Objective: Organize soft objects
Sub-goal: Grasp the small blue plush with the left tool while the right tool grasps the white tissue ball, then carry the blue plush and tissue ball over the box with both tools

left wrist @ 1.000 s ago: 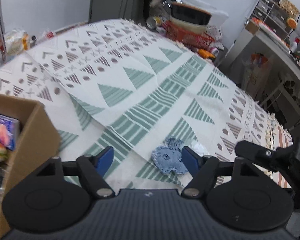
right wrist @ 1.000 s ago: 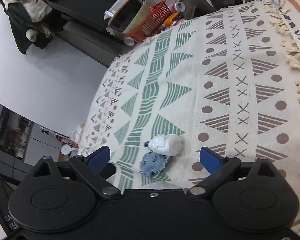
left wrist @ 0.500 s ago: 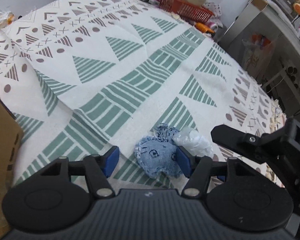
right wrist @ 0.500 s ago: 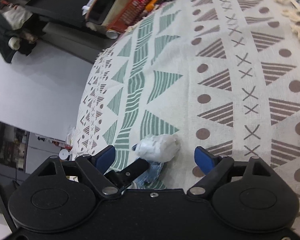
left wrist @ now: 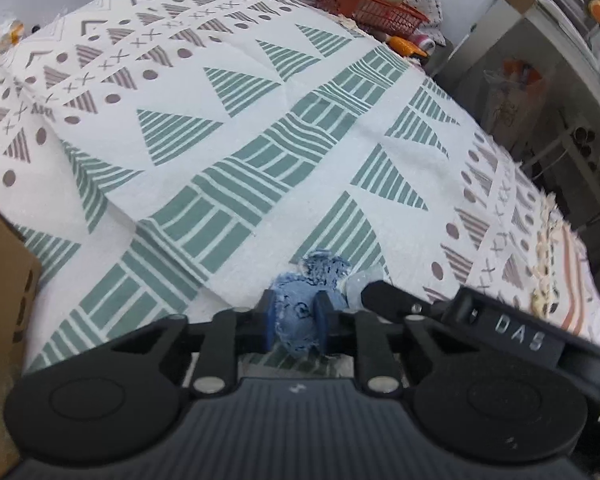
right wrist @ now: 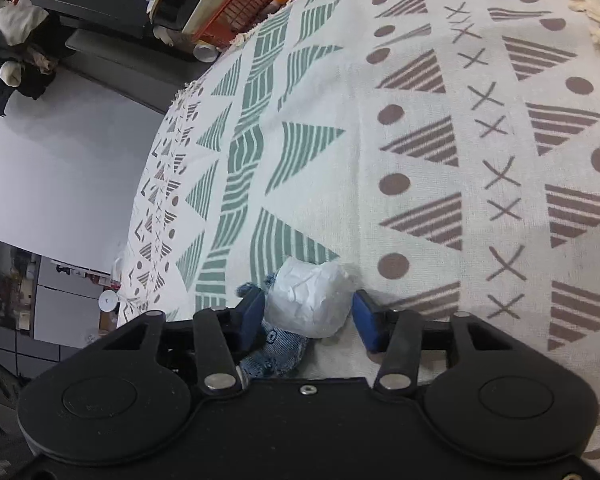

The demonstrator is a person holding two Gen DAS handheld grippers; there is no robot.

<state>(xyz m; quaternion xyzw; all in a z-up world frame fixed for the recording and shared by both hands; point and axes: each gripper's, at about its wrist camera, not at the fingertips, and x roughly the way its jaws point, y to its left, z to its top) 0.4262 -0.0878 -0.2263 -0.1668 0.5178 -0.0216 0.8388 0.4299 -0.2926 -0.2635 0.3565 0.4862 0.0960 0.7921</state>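
Observation:
A small blue denim soft toy (left wrist: 296, 316) lies on the patterned cloth (left wrist: 260, 152). My left gripper (left wrist: 295, 318) is closing, and its blue pads squeeze the toy from both sides. Just right of it is a white crumpled soft ball (left wrist: 358, 284), mostly hidden behind the right gripper's black finger (left wrist: 396, 304). In the right wrist view the white ball (right wrist: 308, 300) sits between the pads of my right gripper (right wrist: 309, 318). That gripper's jaws are closing too, and both pads touch the ball's sides. The denim toy (right wrist: 276, 354) peeks out below the ball.
A cardboard box (left wrist: 4, 280) stands at the left edge. At the cloth's far end a red basket (left wrist: 372, 16) sits among bottles and clutter. The fringed edge (left wrist: 548, 248) runs down the right side, with shelves and a counter beyond it.
Both grippers came down to the cloth and their jaws drew in. The left closed on the denim toy and the right closed around the white ball.

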